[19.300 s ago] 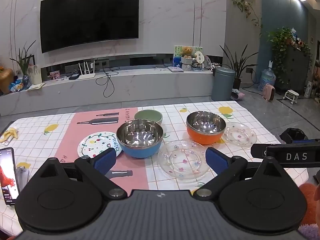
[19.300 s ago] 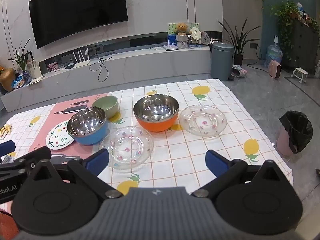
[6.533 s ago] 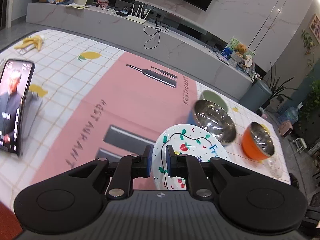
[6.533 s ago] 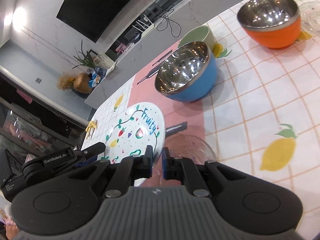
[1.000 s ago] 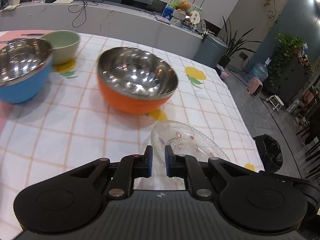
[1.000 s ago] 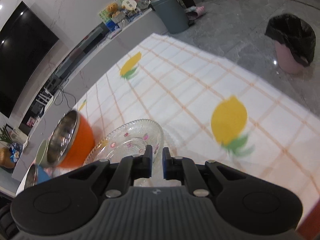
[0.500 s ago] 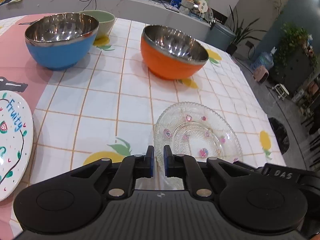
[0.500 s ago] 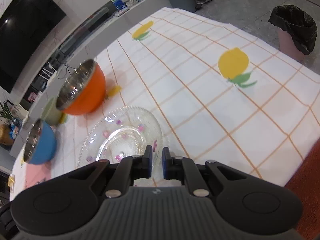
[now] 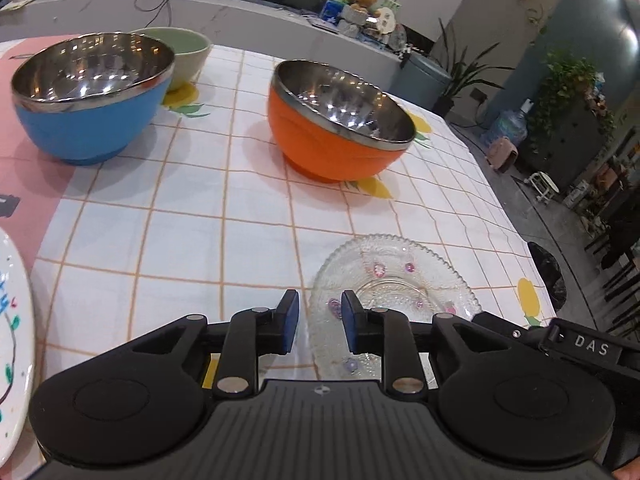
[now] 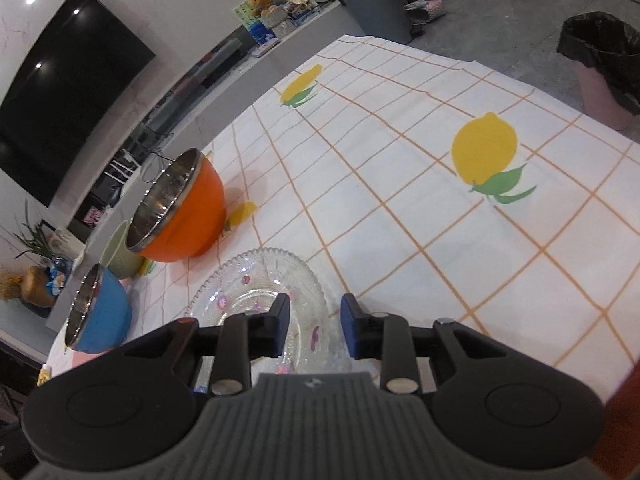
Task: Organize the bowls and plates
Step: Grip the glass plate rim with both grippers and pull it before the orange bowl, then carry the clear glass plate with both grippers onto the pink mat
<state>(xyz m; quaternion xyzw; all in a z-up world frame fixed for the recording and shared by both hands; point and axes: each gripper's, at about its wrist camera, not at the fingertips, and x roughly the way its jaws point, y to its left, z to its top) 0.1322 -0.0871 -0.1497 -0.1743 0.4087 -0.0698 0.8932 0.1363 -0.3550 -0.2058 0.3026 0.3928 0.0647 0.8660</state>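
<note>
We are letting go of the glass plate (image 9: pixel 400 276), a clear dish with a beaded rim and small pink and purple flowers, which is lying flat on the checked tablecloth (image 9: pixel 192 240). Its near edge is sitting between the jaws of both the left gripper (image 9: pixel 316 320) and the right gripper (image 10: pixel 310 320), and both pairs of jaws are opening, the pads no longer pressing on the glass. We are judging this plate as set down, with sorting left to do: beyond the jaws the orange bowl (image 9: pixel 336 128), the blue bowl (image 9: pixel 88 96) and the green bowl (image 9: pixel 184 46) are standing separately, unstacked, and a painted white plate (image 9: pixel 10 312) is lying far left of the left jaws.
</note>
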